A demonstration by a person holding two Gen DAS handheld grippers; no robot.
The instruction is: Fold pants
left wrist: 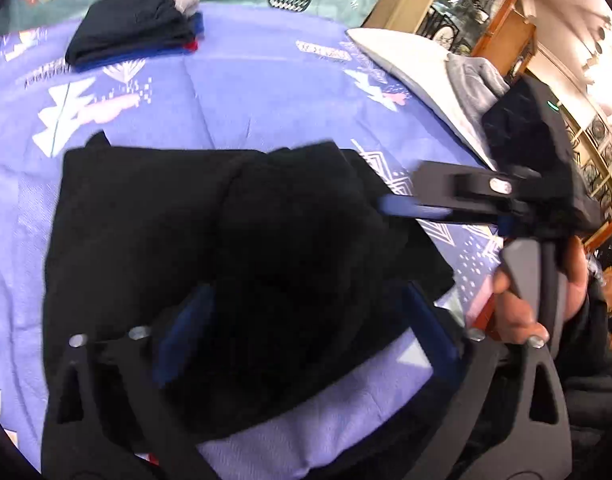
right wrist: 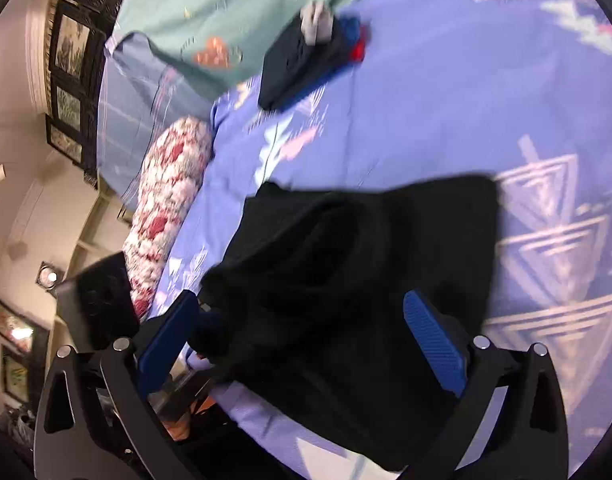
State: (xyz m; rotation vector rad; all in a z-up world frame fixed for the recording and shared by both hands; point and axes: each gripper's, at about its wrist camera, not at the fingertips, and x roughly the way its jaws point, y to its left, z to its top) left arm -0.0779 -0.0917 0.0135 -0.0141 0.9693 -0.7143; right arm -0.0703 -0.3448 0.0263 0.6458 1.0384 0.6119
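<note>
Black pants (left wrist: 210, 248) lay folded into a thick bundle on the purple patterned bedsheet (left wrist: 234, 92), filling the centre of the left wrist view and the lower middle of the right wrist view. Left gripper (left wrist: 306, 332) at the bottom of its frame, jaws spread wide, blue pads on either side of the near edge of the pants, not pressing the cloth as far as the blur allowed; released, nothing held. Right gripper (right wrist: 302, 348) at the bottom of its own frame, likewise wide apart, one blue pad (right wrist: 433, 344) over the black cloth, the other just off the bundle's left edge; released too, no grip seen. In the left wrist view, that same right gripper (left wrist: 421, 204) came in from the right edge, its blue fingertip touching or just beside the right side of the pants, with a hand (left wrist: 533, 300) on its handle. A stack of folded dark clothes (left wrist: 134, 24), with blue and red layers beneath, sat in the upper left, well apart from the pants. A white pillow (left wrist: 409, 64) lay at upper right with grey cloth (left wrist: 473, 80) on it. A floral bolster (right wrist: 170, 208) lay at left in the right wrist view.
</note>
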